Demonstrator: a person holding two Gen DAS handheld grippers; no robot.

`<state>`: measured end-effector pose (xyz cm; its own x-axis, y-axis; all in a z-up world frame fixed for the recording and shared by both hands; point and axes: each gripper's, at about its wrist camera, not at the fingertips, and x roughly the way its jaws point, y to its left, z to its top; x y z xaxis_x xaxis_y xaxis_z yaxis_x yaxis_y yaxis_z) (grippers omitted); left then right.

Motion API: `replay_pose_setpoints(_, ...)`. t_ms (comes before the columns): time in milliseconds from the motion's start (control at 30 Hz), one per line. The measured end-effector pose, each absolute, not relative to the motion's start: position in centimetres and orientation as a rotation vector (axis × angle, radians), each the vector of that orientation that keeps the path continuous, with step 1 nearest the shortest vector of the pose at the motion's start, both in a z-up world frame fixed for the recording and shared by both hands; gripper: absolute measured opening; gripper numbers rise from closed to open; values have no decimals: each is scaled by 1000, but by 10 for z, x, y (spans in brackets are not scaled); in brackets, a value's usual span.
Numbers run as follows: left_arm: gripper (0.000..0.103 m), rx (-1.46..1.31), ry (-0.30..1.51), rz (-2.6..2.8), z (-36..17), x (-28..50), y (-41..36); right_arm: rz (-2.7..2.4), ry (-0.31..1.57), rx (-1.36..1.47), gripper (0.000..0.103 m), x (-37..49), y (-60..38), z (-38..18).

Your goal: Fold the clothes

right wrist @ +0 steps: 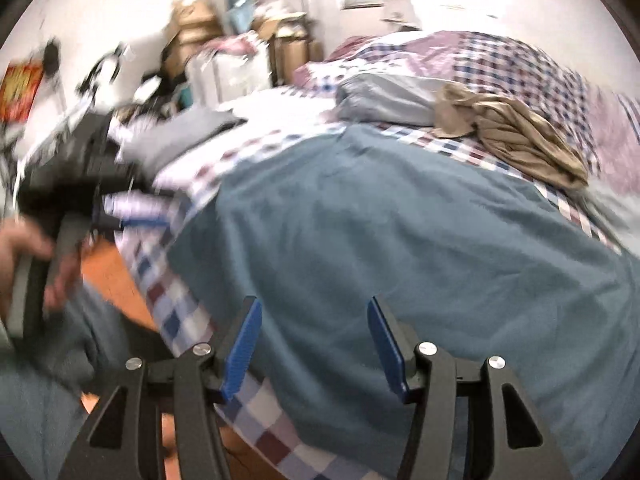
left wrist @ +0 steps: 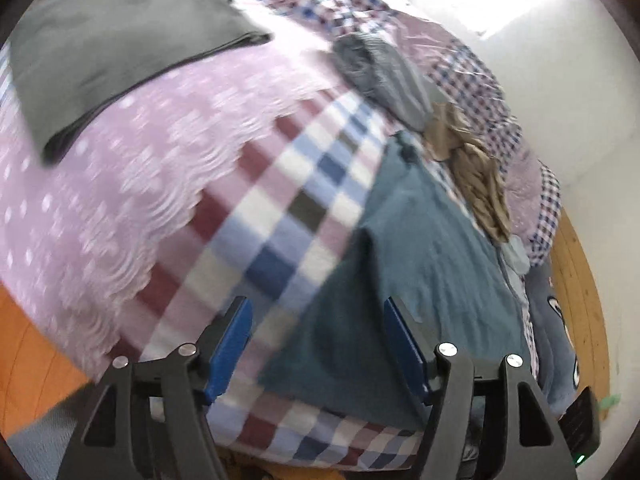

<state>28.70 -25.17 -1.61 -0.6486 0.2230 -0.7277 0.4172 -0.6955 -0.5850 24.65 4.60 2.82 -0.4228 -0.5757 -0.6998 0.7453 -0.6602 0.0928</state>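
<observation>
Left wrist view: left gripper (left wrist: 318,344) with blue-padded black fingers spread wide, holding nothing, hovering over the near edge of a bed. Beneath and to the right, a flat teal-blue knit garment (left wrist: 408,280) spread on a checked bedsheet of maroon, blue and white squares (left wrist: 280,216), its near left corner lying between the two pads. To the left, a lilac blanket with pale dots and a scalloped edge (left wrist: 120,184). On it, far left, a folded grey garment with a dark lining edge (left wrist: 112,44). Farther off, a crumpled grey striped cloth (left wrist: 380,72), and just right of it a rumpled tan garment (left wrist: 472,164). Orange wooden floor (left wrist: 24,340) at near left; blurred throughout.

Right wrist view: right gripper (right wrist: 314,346) likewise wide apart and empty, poised above the near part of the same teal-blue knit garment (right wrist: 400,240), which fills the middle of the frame and hangs over the bed's near edge. Checked bedsheet (right wrist: 176,300) showing to the left of it. At far right, the rumpled tan garment (right wrist: 520,140) touching a pale grey bundle of cloth (right wrist: 388,96). At left, blurred, a hand (right wrist: 28,256) gripping the other black tool. Cardboard boxes and clutter (right wrist: 224,40) against the far wall.
</observation>
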Motion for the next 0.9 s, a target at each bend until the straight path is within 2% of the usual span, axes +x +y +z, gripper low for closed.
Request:
replay_pose_setpoints(233, 72, 1309, 1284, -2366, -42, 302, -245, -2174, 71, 949, 59, 222, 58, 40)
replay_pose_setpoints(367, 81, 1322, 1374, -2344, -49, 302, -240, -2200, 8, 956, 60, 214, 62, 42)
replay_pose_setpoints(533, 83, 1327, 1540, -2352, -54, 298, -232, -2249, 109, 919, 61, 219, 52, 40)
replay_pose_setpoints(667, 83, 1268, 1675, -2388, -50, 300, -234, -2292, 305, 796, 61, 240, 32, 39)
replay_pose_setpoints(900, 83, 1207, 1802, -2439, -39, 295, -238, -2182, 597, 655, 61, 278, -9, 23)
